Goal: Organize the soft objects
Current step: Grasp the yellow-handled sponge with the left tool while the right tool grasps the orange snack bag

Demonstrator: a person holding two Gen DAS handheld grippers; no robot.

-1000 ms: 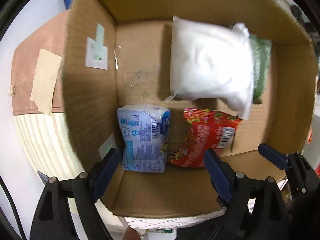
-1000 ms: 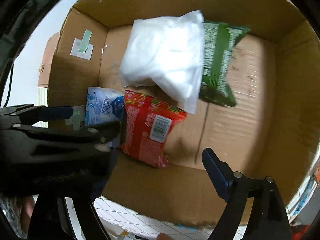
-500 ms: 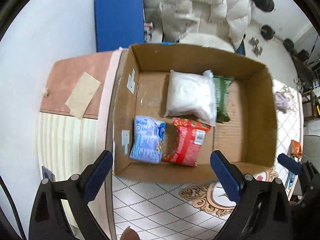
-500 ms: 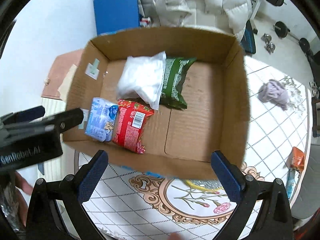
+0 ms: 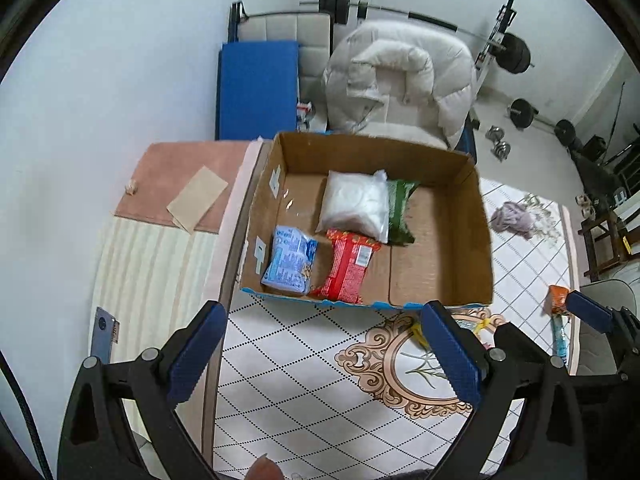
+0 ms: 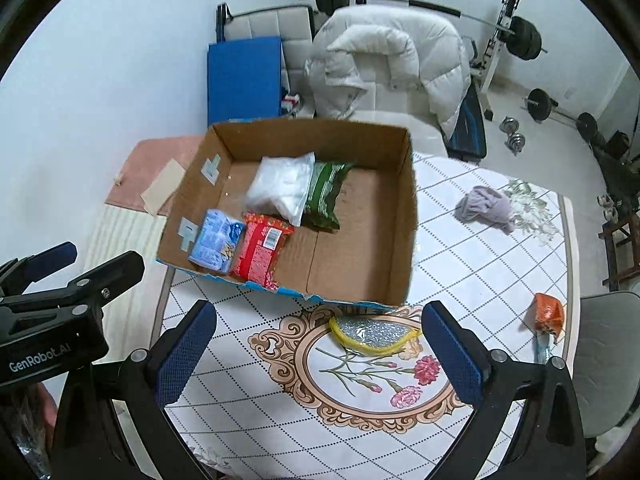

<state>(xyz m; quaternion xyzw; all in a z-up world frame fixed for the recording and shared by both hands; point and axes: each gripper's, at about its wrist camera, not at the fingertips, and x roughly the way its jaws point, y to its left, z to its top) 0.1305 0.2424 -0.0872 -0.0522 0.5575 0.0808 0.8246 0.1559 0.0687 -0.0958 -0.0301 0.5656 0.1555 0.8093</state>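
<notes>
Left gripper: jaws wide apart, nothing between them, low in the left wrist frame over the patterned tablecloth. Right gripper: jaws also wide apart and empty, low in the right wrist frame above the floral medallion; the left tool's black body sits at that frame's left edge.

Just beyond the fingertips, mid-frame: an open cardboard box on the table. Four soft packs lie in its left half. Blue pack at the near left, red pack touching its right side. Behind them a white bag, partly overlapping a green pack to its right. The box's right half is bare cardboard.

Outside the box, in the right wrist frame: a yellow-rimmed glittery pouch just under the near wall, centre; a grey cloth on the table at right; an orange pack near the right edge, well apart from the box.

Upper frame: white duvet heaped behind the box, blue mat against the wall, barbell rack beyond.
</notes>
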